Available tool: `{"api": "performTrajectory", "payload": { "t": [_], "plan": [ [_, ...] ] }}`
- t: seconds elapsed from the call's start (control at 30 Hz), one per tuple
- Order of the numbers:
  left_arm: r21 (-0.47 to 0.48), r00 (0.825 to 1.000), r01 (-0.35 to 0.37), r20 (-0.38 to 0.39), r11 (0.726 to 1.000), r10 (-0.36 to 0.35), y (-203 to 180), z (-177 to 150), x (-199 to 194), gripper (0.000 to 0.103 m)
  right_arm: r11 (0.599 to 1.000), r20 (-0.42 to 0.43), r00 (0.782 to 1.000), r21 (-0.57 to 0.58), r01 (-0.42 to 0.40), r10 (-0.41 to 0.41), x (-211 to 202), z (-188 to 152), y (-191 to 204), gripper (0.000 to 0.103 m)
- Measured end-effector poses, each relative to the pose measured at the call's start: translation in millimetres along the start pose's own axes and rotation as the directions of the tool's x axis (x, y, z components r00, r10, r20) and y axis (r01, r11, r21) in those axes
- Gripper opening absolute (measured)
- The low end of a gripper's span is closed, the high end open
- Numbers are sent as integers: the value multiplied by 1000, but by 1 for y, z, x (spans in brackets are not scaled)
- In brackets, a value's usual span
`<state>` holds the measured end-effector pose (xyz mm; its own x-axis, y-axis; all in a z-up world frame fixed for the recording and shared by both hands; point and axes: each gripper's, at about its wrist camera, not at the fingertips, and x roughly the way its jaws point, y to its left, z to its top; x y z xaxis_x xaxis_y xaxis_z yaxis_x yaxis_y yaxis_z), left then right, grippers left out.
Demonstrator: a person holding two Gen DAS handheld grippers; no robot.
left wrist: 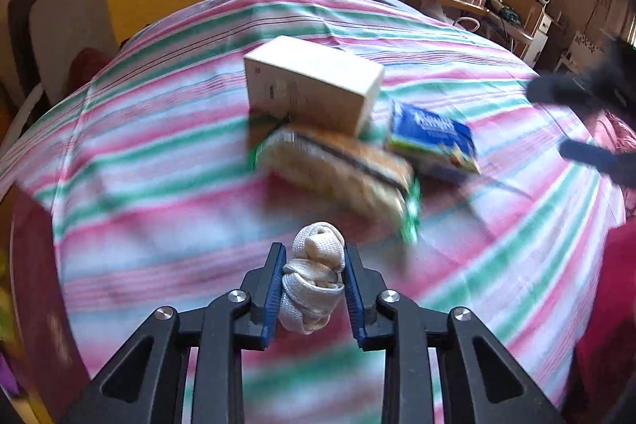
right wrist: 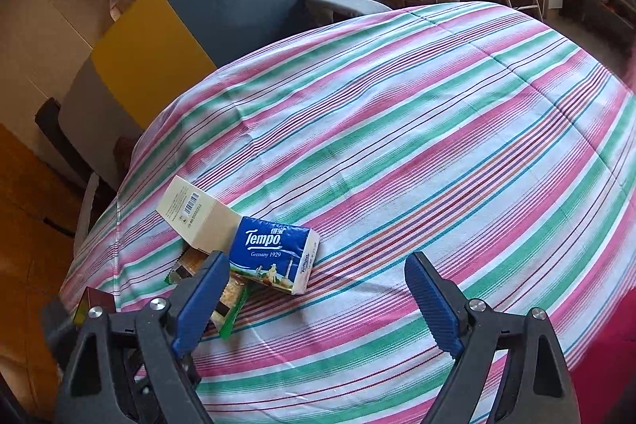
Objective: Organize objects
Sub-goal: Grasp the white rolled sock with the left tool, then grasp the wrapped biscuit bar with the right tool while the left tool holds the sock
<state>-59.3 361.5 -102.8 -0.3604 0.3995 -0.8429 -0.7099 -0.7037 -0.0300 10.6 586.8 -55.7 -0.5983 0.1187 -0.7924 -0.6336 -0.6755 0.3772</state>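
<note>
"Tempo" in white letters, then "Germany 1929" beneath, printed on the blue tissue pack; "Tempo" again, smaller, along its white side edge. A barcode with digits too small to read, on the cream box touching the pack's left corner. Blurred beyond reading: the white print on the same pack from the left wrist.

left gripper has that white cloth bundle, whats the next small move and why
Probably carry the white cloth bundle, clamped in the left gripper, forward and set it beside the snack packet, where the cream box and tissue pack already sit grouped. The right gripper is open and empty.
</note>
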Motion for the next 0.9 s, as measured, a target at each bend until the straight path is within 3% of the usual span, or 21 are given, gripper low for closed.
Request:
{"api": "performTrajectory", "payload": {
  "t": [0.23, 0.43, 0.6, 0.9],
  "plan": [
    [34, 998, 41, 50, 999, -43, -4, -62, -32, 27, 999, -11, 1000, -47, -25, 25, 1, -3, 9, 90],
    [36, 990, 66, 123, 997, -70, 2, -79, -37, 25, 978, -67, 996, -196, -69, 57, 12, -15, 39, 81],
    [29, 984, 95, 148, 995, -98, 7, -79, -35, 25, 924, -129, 990, -368, -106, 62, 24, -37, 74, 64],
    [21, 979, 117, 164, 993, -119, 10, -82, -36, 25, 795, -186, 983, -598, -104, -12, 57, -58, 130, 63]
  ]
}}
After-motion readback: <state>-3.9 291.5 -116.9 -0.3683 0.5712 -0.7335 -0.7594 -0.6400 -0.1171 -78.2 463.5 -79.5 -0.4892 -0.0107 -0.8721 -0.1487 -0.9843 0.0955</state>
